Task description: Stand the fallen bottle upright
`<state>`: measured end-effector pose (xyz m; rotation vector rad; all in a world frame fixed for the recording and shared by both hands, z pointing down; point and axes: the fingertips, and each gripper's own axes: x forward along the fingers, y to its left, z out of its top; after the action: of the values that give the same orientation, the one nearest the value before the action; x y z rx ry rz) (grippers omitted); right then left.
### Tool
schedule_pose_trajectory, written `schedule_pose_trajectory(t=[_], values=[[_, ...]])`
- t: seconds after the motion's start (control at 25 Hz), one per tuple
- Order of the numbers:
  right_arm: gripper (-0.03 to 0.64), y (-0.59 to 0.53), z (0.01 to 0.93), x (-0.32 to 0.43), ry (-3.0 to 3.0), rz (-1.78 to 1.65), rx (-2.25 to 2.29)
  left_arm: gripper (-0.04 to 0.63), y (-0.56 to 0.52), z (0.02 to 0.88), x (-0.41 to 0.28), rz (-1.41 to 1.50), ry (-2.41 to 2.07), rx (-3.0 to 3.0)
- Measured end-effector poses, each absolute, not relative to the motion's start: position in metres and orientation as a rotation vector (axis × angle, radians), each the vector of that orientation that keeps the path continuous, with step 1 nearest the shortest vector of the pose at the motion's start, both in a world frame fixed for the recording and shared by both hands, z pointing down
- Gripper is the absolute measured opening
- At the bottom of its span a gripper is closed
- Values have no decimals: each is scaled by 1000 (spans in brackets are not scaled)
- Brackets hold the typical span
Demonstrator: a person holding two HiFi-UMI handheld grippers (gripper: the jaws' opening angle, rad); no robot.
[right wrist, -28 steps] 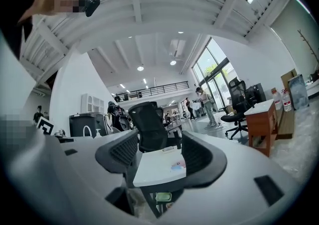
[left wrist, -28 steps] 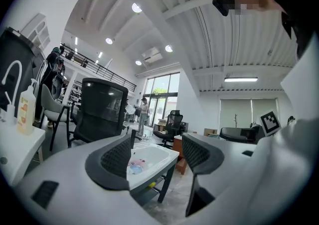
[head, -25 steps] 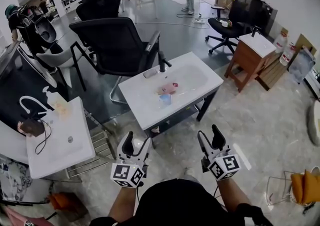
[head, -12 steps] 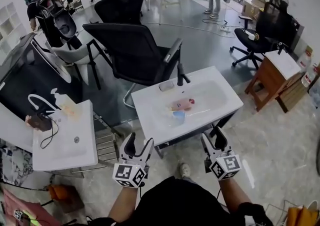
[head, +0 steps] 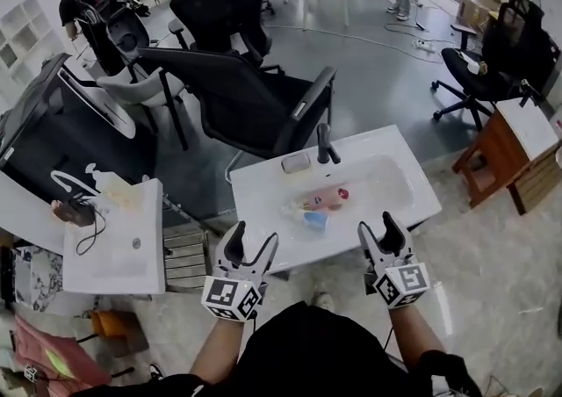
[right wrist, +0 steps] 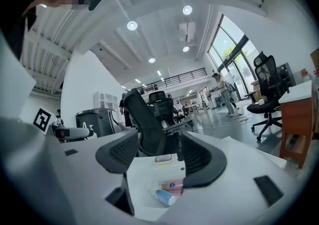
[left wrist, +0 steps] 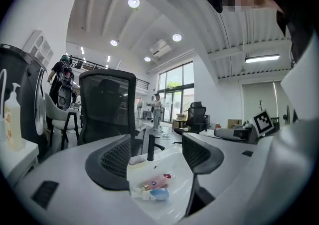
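A pink bottle (head: 325,199) with a red cap lies on its side in the white sink basin (head: 395,177). A small blue-capped bottle (head: 313,220) lies just in front of it. My left gripper (head: 250,241) hovers at the basin's near edge, open and empty. My right gripper (head: 379,230) is at the near edge further right, also open with nothing in it. In the left gripper view, the pink bottle (left wrist: 157,180) and blue-capped bottle (left wrist: 152,194) show beyond the open gripper (left wrist: 155,140). The right gripper view frames the pink bottle (right wrist: 172,186) the same way past its gripper (right wrist: 158,137).
A black faucet (head: 325,142) and a soap bar (head: 296,162) sit at the basin's far rim. A black office chair (head: 255,97) stands right behind it. A second white sink (head: 118,228) is at the left, a wooden cabinet (head: 518,154) at the right.
Both grippers have come forward level to the sink's near edge. The basin and its bottles now sit closer and larger in the head view.
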<state>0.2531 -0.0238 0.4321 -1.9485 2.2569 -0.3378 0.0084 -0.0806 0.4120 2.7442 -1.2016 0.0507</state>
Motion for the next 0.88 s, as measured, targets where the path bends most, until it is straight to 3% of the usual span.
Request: schedule_pose_trajectory(t=[0.36, 0.88], values=[[278, -70, 444, 248, 2496, -372, -1793, 324, -101, 427, 37, 82, -1262, 2684], [255, -144, 479, 174, 2699, -501, -1648, 324, -145, 446, 1, 77, -1242, 2648]])
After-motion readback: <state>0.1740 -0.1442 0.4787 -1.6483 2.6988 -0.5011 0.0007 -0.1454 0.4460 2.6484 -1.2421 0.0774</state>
